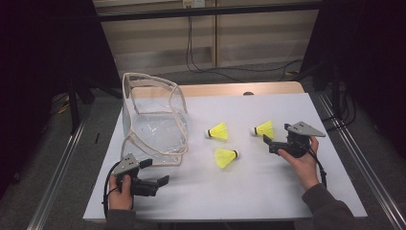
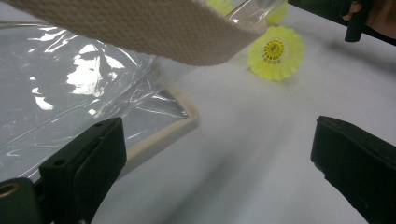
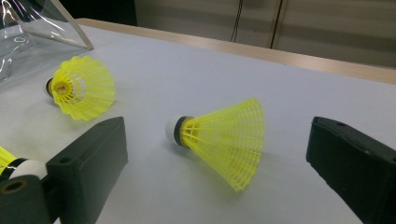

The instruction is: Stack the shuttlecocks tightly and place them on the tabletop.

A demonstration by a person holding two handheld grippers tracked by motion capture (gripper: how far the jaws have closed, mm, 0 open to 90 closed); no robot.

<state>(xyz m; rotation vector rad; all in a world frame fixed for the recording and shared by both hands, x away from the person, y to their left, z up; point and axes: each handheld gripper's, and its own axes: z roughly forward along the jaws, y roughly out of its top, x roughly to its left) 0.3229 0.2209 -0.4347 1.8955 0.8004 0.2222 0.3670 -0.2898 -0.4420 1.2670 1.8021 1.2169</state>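
Shuttlecock lies between open right tongs.

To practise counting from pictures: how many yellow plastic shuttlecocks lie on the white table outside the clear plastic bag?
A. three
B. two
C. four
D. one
A: the high view shows three yellow plastic shuttlecocks lying on the white table, apart from the clear plastic bag.
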